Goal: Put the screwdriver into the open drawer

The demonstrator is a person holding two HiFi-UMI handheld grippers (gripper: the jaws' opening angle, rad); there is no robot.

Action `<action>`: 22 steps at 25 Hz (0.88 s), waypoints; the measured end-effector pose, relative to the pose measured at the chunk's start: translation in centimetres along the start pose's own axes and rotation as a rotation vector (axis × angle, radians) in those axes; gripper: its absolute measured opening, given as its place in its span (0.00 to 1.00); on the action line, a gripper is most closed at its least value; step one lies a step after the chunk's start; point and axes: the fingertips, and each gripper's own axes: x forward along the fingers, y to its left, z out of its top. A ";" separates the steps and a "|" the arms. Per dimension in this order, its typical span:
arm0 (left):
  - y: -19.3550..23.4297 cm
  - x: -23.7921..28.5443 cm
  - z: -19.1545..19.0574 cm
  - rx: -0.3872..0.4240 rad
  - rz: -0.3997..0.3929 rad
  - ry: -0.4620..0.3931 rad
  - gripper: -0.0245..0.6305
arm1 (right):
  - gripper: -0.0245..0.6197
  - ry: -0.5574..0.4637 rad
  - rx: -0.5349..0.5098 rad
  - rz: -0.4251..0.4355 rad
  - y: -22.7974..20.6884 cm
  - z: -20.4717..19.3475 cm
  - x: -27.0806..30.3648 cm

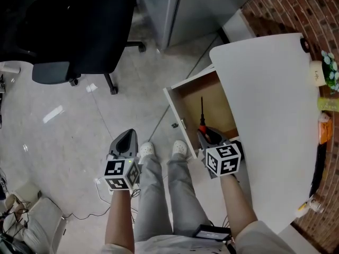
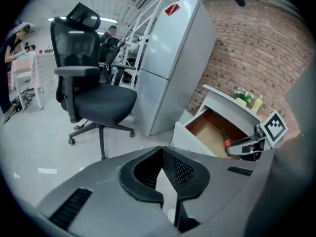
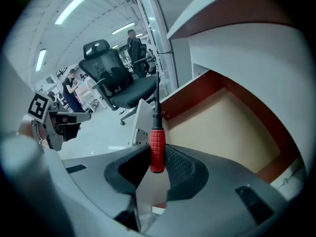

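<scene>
Left claw (image 1: pixel 127 135) is held forward and low on a bare left forearm (image 1: pixel 119 216), outside the left leg. Its 2 jaws are closed together with nothing between them. Right claw (image 1: pixel 205 136) extends forward on the bare right forearm (image 1: pixel 235 205). Its 2 jaws are clamped on the red handle of a screwdriver (image 3: pixel 156 142), whose shaft points away from the person.

Red handle and black shaft on the screwdriver (image 3: pixel 156 149); tan inside, white front on the drawer (image 1: pixel 214 102); white tabletop (image 1: pixel 270 115); red brick wall (image 1: pixel 296 9); black chair (image 1: pixel 79 30); pale grey floor (image 1: pixel 69 136).
</scene>
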 end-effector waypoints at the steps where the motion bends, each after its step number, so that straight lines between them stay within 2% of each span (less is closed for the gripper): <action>1: 0.3 0.6 -0.5 0.004 -0.001 0.022 0.05 | 0.18 0.019 0.013 -0.005 -0.5 -0.1 0.6; 3: 0.9 1.7 -1.3 -0.015 -0.002 0.054 0.05 | 0.18 0.063 0.044 -0.014 -1.3 -0.3 2.0; 7: 2.8 3.9 -3.5 -0.152 0.013 0.116 0.05 | 0.18 0.166 0.094 -0.045 -2.7 -1.5 4.9; 9: 3.6 4.7 -4.3 -0.182 0.028 0.146 0.05 | 0.18 0.228 0.095 -0.051 -3.2 -2.3 6.1; 18: 4.4 5.1 -4.4 -0.159 0.014 0.174 0.05 | 0.18 0.482 0.075 -0.075 -4.6 -5.4 8.9; 22: 4.5 5.1 -4.5 -0.161 0.011 0.180 0.05 | 0.19 0.545 0.052 -0.104 -5.1 -6.0 8.9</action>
